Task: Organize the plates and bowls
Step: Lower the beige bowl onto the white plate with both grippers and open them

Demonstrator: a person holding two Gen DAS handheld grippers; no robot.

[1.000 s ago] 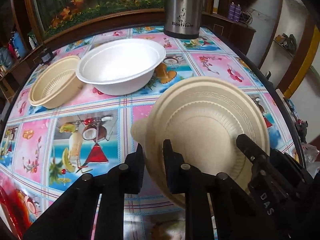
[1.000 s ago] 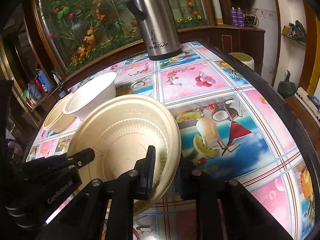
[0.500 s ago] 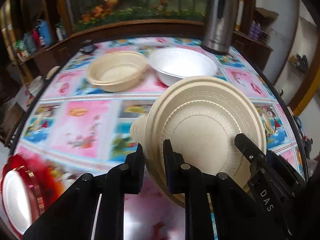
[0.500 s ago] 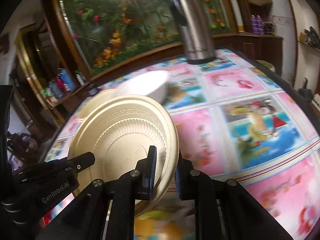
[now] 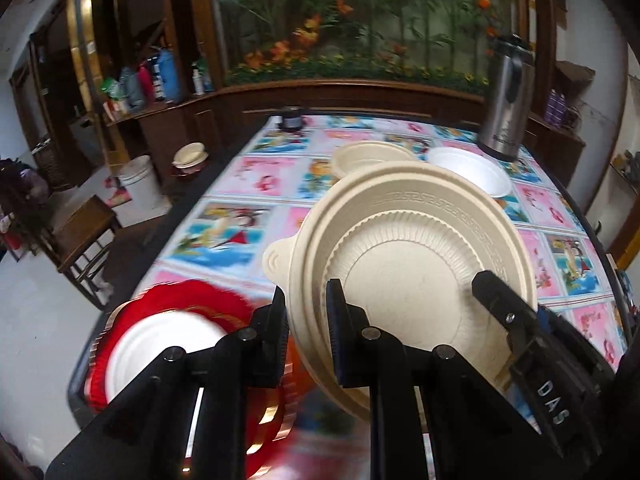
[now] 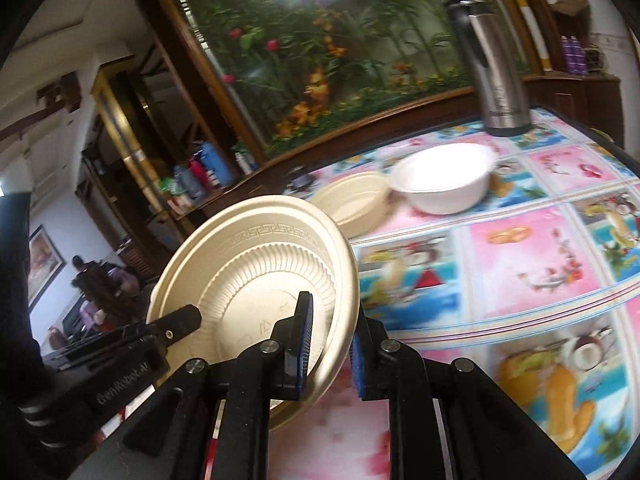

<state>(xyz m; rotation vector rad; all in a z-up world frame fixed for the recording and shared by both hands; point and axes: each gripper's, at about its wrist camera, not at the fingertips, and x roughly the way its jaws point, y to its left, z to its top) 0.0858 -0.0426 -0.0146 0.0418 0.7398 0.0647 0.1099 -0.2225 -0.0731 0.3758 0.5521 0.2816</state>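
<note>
A round beige plate [image 5: 416, 272] with a ribbed centre and a small tab is held tilted in the air above the table. My left gripper [image 5: 306, 320] is shut on its left rim. My right gripper [image 6: 330, 340] is shut on its right rim [image 6: 256, 280]. Below the left gripper, at the table's near left corner, a white plate [image 5: 160, 348] lies on a red and gold plate [image 5: 200, 296]. A beige bowl [image 6: 352, 204] and a white bowl [image 6: 444, 180] stand side by side farther back on the table.
A tall steel flask [image 6: 496, 72] stands at the far edge of the table, which has a bright picture cloth [image 6: 520, 264]. A dark wooden cabinet with a flower panel runs behind. A small chair [image 5: 80, 236] and a white bucket [image 5: 140, 180] stand on the floor to the left.
Both grippers have carried the beige plate up and to the left. The view swung from the two bowls toward the table's left corner, where the red and white plates came into view.
</note>
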